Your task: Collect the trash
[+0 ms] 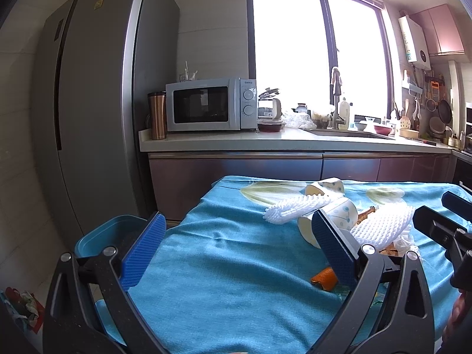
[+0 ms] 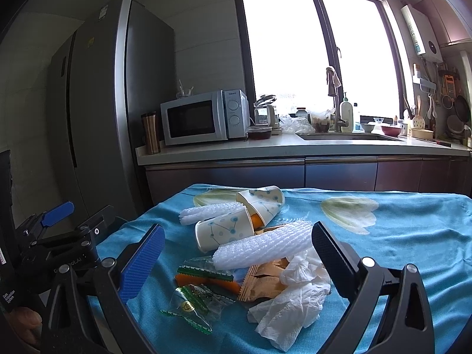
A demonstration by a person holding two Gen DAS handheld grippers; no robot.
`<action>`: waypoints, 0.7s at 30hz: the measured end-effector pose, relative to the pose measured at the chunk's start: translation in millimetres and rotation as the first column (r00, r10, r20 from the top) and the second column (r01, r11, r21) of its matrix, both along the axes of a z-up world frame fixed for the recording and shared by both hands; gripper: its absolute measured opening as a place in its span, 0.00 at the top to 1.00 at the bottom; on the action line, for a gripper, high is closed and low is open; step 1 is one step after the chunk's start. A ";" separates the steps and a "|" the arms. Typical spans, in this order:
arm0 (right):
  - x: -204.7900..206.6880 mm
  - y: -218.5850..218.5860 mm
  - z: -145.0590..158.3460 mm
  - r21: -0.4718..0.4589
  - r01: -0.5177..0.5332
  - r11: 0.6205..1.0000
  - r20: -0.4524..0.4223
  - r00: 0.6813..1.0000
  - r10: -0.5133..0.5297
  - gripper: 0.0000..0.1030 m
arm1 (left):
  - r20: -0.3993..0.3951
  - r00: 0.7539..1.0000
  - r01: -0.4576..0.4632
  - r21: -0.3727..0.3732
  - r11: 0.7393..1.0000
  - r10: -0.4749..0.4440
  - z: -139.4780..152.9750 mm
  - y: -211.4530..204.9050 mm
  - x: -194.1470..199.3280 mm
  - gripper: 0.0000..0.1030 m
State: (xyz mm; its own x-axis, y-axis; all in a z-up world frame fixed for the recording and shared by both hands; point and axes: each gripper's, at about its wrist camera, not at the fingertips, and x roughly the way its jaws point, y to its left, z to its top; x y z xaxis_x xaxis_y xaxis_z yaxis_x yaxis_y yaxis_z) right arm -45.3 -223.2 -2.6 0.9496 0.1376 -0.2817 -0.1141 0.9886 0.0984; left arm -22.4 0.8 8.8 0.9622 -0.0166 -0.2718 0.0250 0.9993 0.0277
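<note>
Trash lies in a pile on a blue tablecloth (image 2: 398, 253): two paper cups (image 2: 224, 228) on their sides, white foam fruit nets (image 2: 262, 246), crumpled tissue (image 2: 295, 298), snack wrappers (image 2: 194, 303) and orange peel (image 1: 324, 278). My right gripper (image 2: 236, 265) is open and empty, its jaws on either side of the pile's near part. My left gripper (image 1: 239, 253) is open and empty, over the cloth left of the pile. A blue bin (image 1: 103, 236) stands beside the table's left edge, behind my left finger. The cups (image 1: 339, 215) and nets (image 1: 295, 206) also show in the left wrist view.
A kitchen counter (image 1: 295, 143) with a microwave (image 1: 209, 104), a tumbler and a sink runs behind the table. A tall grey fridge (image 1: 97, 103) stands at the left. Some litter (image 1: 20, 306) lies on the floor at lower left.
</note>
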 end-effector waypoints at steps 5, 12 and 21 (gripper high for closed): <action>0.5 0.0 0.1 0.000 -0.002 1.000 0.000 1.000 0.002 0.06 | -0.001 1.000 0.002 -0.001 1.000 -0.002 -1.0 -1.8 0.3 0.05; 2.2 -1.2 -1.2 0.005 -0.004 1.000 -0.005 1.000 0.004 0.06 | -0.007 1.000 0.006 -0.005 1.000 -0.006 -3.0 -2.8 1.7 0.05; 3.2 -3.9 -3.2 0.010 -0.007 1.000 -0.009 1.000 0.007 0.06 | -0.016 1.000 0.011 -0.006 1.000 -0.011 -4.5 -2.9 4.6 0.05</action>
